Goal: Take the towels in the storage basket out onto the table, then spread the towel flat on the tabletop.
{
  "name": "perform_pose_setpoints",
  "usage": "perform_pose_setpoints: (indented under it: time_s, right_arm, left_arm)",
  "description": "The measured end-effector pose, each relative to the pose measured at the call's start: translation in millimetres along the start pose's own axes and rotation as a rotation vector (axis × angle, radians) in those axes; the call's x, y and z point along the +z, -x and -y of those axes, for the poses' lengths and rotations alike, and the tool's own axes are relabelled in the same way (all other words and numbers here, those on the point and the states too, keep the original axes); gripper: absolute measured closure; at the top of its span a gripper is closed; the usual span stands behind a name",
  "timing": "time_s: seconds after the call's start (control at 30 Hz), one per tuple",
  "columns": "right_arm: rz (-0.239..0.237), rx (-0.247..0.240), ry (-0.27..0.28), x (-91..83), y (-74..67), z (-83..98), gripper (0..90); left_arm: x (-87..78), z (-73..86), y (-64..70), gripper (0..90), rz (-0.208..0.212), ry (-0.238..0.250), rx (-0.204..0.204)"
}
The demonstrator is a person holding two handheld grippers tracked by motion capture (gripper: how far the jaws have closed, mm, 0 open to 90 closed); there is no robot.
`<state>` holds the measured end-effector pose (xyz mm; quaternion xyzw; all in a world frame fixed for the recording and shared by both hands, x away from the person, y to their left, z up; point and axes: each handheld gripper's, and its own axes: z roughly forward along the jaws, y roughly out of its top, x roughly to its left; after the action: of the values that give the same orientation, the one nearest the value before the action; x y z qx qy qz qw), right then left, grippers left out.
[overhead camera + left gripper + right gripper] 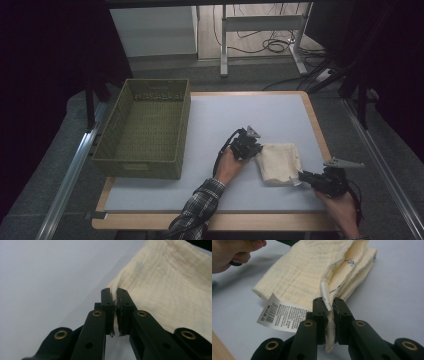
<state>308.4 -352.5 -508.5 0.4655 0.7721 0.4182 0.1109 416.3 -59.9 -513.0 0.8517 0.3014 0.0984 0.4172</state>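
A folded cream cloth (279, 163) lies on the pale table mat, right of centre. My left gripper (256, 152) is at its left corner; in the left gripper view the jaws (116, 293) are pressed together on the cloth (165, 287) corner. My right gripper (295, 180) is at the cloth's near right corner; in the right gripper view it (328, 302) pinches the cloth (312, 270) edge, with fabric hanging between the jaws. A white printed label (280, 313) sticks out beside them. The other hand (234, 252) shows at top left.
An empty olive-green basket (145, 127) stands on the left part of the table. The wooden table edge (315, 120) runs along the right and front. Metal rails flank the table. Desk legs and cables lie on the floor behind.
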Motion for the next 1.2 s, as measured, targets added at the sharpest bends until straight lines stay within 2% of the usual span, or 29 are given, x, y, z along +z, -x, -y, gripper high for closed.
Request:
perform_pose_setpoints:
  time_s: [0.17, 0.33, 0.53, 0.9, 1.2]
  right_arm:
    - [-0.029, -0.014, 0.023, -3.7, -6.6, -9.2, 81.2]
    - [-0.057, -0.013, 0.040, -4.0, -11.4, -16.6, 81.2]
    - [-0.078, -0.035, 0.052, -1.5, -19.6, -28.0, 81.1]
    - [-0.118, -0.087, 0.067, 13.4, -43.8, -50.6, 80.9]
    - [-0.141, -0.126, 0.074, 26.2, -61.2, -71.0, 80.8]
  left_arm:
    - [-11.5, -5.0, -1.7, 85.2, -0.021, 0.004, 0.022]
    - [-21.7, -7.9, -3.8, 85.1, -0.037, 0.014, 0.026]
    - [-39.0, -12.2, -10.3, 84.9, -0.066, 0.010, 0.042]
    - [-71.8, -12.0, -24.4, 84.8, -0.123, 0.019, 0.033]
    - [-98.0, -16.3, -34.9, 84.6, -0.179, 0.016, 0.043]
